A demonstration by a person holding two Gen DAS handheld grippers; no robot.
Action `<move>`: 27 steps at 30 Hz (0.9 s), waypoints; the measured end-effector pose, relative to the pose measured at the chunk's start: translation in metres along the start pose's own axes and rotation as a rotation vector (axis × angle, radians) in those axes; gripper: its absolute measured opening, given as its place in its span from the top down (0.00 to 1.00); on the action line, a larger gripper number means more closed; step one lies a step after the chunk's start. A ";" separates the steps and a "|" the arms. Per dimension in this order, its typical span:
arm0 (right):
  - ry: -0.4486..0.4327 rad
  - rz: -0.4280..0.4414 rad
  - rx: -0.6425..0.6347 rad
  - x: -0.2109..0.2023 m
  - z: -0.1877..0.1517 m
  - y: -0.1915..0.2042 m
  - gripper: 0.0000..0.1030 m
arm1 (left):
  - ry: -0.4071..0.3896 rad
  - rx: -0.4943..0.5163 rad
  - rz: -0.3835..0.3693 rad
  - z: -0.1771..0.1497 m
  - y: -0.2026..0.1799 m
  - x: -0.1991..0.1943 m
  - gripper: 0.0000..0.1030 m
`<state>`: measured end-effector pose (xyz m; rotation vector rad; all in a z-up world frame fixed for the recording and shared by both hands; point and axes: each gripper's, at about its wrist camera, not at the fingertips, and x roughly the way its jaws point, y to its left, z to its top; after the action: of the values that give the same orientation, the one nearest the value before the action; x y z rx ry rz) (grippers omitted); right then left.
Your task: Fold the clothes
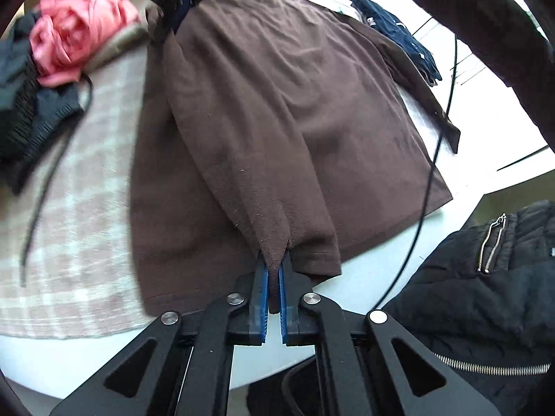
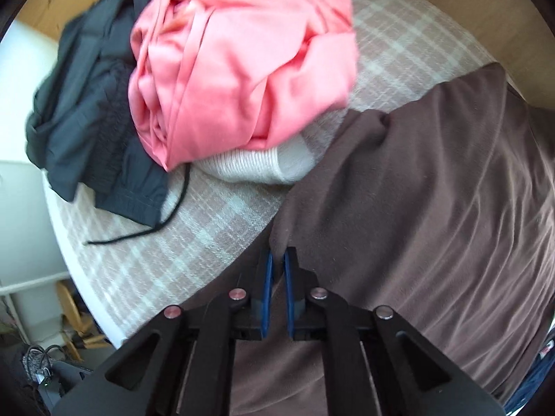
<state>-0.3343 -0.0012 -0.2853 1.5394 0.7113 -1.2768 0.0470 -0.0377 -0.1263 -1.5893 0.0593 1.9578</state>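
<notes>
A brown T-shirt (image 1: 284, 104) lies spread across the round table. My left gripper (image 1: 274, 263) is shut on a pinched fold of its near edge, and the cloth rises in a ridge from the blue pads (image 1: 263, 287). At the far end of the same shirt the right gripper (image 1: 180, 10) shows as a dark shape on the cloth. In the right wrist view the brown T-shirt (image 2: 416, 208) fills the right side. My right gripper (image 2: 278, 260) is shut on a raised tuck of its edge, with cloth between the blue pads (image 2: 267, 277).
A pink garment (image 2: 242, 62) lies crumpled on a dark grey garment (image 2: 90, 121) and a white knit piece (image 2: 256, 166). A checked tablecloth (image 2: 194, 225) covers the white table (image 1: 364, 277). A navy garment (image 1: 395, 31) lies far right. A black jacket (image 1: 485, 277) and a thin cable (image 1: 430, 173) are near.
</notes>
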 end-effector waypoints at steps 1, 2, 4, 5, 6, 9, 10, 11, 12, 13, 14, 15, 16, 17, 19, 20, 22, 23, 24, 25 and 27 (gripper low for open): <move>-0.008 0.017 0.014 -0.003 0.000 -0.001 0.93 | -0.007 0.010 0.018 0.000 0.000 -0.006 0.96; -0.017 0.034 0.027 -0.005 0.000 -0.003 0.93 | -0.014 0.017 0.024 0.000 0.003 -0.012 0.96; -0.028 0.081 0.040 -0.003 0.001 -0.002 0.93 | 0.001 0.020 0.041 -0.003 0.015 -0.012 0.91; -0.037 0.081 0.046 0.000 0.002 -0.001 0.93 | 0.022 0.012 0.058 -0.006 0.023 -0.008 0.90; -0.049 0.087 0.047 -0.001 0.001 0.000 0.92 | 0.048 -0.001 0.077 -0.009 0.032 -0.003 0.90; -0.085 0.114 0.043 -0.007 -0.004 0.002 0.90 | 0.101 -0.039 0.123 -0.021 0.056 0.001 0.87; -0.097 0.123 0.042 -0.009 -0.006 0.003 0.90 | 0.104 -0.048 0.130 -0.026 0.062 -0.004 0.87; -0.110 0.132 0.041 -0.011 -0.007 0.004 0.90 | 0.101 -0.050 0.137 -0.029 0.065 -0.011 0.88; -0.130 0.131 0.031 -0.020 -0.014 0.005 0.90 | 0.091 -0.043 0.137 -0.030 0.064 -0.018 0.88; -0.154 0.126 0.018 -0.030 -0.023 0.006 0.90 | 0.078 -0.033 0.133 -0.030 0.063 -0.026 0.88; -0.163 0.132 0.006 -0.036 -0.036 0.004 0.90 | 0.063 -0.013 0.127 -0.029 0.060 -0.033 0.85; -0.167 0.141 -0.006 -0.040 -0.052 0.002 0.90 | 0.047 0.010 0.120 -0.027 0.056 -0.039 0.85; -0.171 0.150 -0.018 -0.045 -0.068 -0.001 0.90 | 0.039 0.032 0.116 -0.024 0.053 -0.041 0.83; -0.174 0.159 -0.030 -0.049 -0.084 -0.003 0.90 | 0.034 0.055 0.112 -0.020 0.051 -0.041 0.83; -0.131 0.197 -0.036 -0.045 -0.095 -0.020 0.90 | 0.031 0.078 0.102 -0.011 0.051 -0.039 0.82; -0.104 0.212 -0.044 -0.040 -0.093 -0.012 0.90 | 0.035 0.069 0.094 -0.006 0.054 -0.033 0.82; -0.071 0.181 -0.090 -0.032 -0.104 0.007 0.90 | 0.053 0.038 0.078 0.004 0.055 -0.013 0.82; -0.058 0.169 -0.112 -0.027 -0.107 0.024 0.90 | 0.066 0.028 0.074 0.004 0.058 -0.007 0.82; -0.050 0.177 -0.117 -0.016 -0.101 0.034 0.88 | 0.079 0.017 0.070 0.004 0.062 0.000 0.82; -0.036 0.182 -0.116 -0.008 -0.095 0.041 0.80 | 0.081 0.012 0.060 0.003 0.064 0.003 0.82; -0.005 0.161 -0.127 -0.002 -0.087 0.056 0.75 | 0.077 0.007 0.034 0.001 0.069 0.005 0.82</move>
<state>-0.2524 0.0598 -0.2687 1.4589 0.6394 -1.0955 0.0132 -0.0912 -0.1539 -1.6691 0.1246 1.9199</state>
